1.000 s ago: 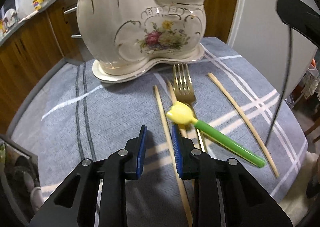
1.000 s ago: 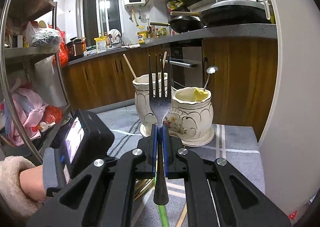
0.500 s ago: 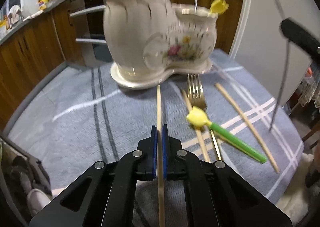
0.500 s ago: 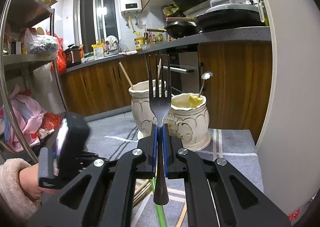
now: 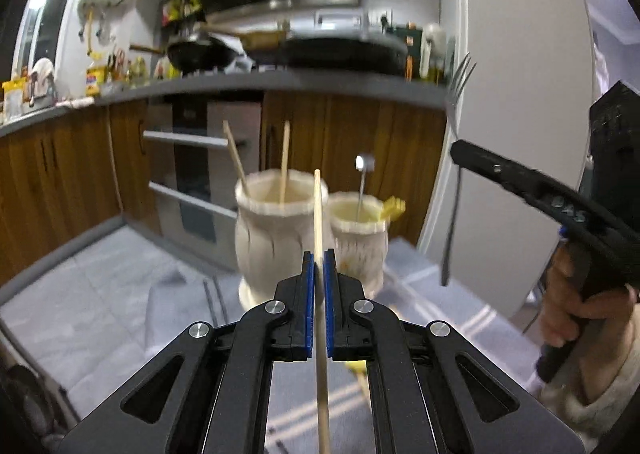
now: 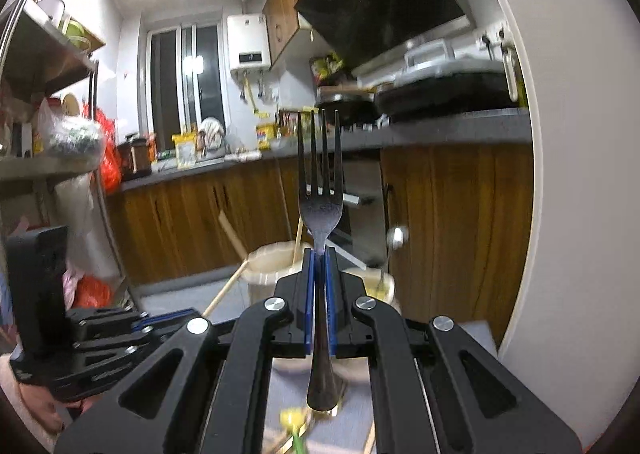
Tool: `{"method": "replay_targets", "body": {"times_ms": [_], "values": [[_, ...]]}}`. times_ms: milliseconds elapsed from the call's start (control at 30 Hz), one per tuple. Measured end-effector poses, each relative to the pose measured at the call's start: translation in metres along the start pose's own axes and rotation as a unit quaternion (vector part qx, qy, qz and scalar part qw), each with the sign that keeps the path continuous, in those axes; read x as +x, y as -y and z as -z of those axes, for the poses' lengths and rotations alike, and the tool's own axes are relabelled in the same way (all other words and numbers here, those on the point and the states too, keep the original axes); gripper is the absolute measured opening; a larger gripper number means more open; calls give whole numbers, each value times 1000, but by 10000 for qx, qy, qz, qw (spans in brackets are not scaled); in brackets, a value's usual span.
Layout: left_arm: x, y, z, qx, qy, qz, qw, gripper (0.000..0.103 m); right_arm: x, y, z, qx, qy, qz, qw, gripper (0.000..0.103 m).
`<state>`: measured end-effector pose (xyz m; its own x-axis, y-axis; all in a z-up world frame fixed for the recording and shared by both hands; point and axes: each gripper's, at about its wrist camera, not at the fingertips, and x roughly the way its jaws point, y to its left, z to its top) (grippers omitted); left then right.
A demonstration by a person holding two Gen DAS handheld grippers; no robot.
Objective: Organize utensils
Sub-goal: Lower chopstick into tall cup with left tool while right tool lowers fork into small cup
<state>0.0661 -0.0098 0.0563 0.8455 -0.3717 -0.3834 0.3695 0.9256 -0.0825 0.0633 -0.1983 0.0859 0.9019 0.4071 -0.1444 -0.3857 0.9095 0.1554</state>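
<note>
Left tongs pinch a chopstick, right tongs a fork; the holder ahead has some utensils, more lie below.

Right gripper is clamped on a dark fork, tines straight up, handle end hanging low between the arms. Beyond it, the cream holder (two joined pots, blurred) has chopsticks leaning out of the left pot and a small spoon rising from the right. Near left, the left gripper carries one chopstick angled up toward the holder.
</note>
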Motion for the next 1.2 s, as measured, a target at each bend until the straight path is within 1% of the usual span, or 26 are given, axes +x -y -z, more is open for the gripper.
{"method": "replay_targets", "body": {"times_ms": [67, 133, 300, 400, 500, 533, 700, 767, 833, 900, 967, 1100, 1133, 1200], "values": [[0, -2, -15, 23, 244, 43, 9997, 5, 12, 6, -12, 55, 205, 59, 9998, 5], [2, -3, -33, 49, 460, -16, 9989, 5, 23, 12, -19, 153, 334, 118, 9993, 5], [20, -5, -71, 5, 765, 2, 9971, 5, 48, 30, -24, 466, 560, 219, 9971, 5], [35, -9, -88, -51, 970, -80, 9952, 5, 63, 35, -21, 505, 570, 294, 9967, 5], [51, -8, -99, -7, 1178, -241, 9927, 5, 74, 41, -15, 503, 572, 347, 9965, 5], [59, -7, -102, 40, 1266, -374, 9912, 5, 78, 42, -15, 477, 575, 371, 9965, 5], [86, -9, -105, 80, 1521, -689, 9859, 5, 87, 40, -5, 292, 615, 491, 9965, 5], [93, -10, -103, 107, 1584, -807, 9840, 5, 91, 41, -3, 293, 541, 471, 9970, 5], [98, -7, -98, 241, 1592, -899, 9829, 5, 96, 42, 1, 304, 457, 473, 9974, 5], [98, -6, -93, 302, 1614, -907, 9822, 5, 99, 44, 5, 289, 354, 468, 9979, 5], [95, -6, -89, 287, 1588, -823, 9835, 5, 100, 46, 7, 335, 290, 451, 9980, 5], [81, -6, -76, 340, 1662, -770, 9825, 5, 101, 53, 10, 492, 170, 422, 9978, 5], [79, -7, -75, 311, 1680, -775, 9822, 5, 101, 55, 11, 528, 151, 424, 9976, 5], [78, -13, -78, 78, 1680, -701, 9833, 5, 102, 58, 13, 660, 135, 413, 9969, 5]]}}
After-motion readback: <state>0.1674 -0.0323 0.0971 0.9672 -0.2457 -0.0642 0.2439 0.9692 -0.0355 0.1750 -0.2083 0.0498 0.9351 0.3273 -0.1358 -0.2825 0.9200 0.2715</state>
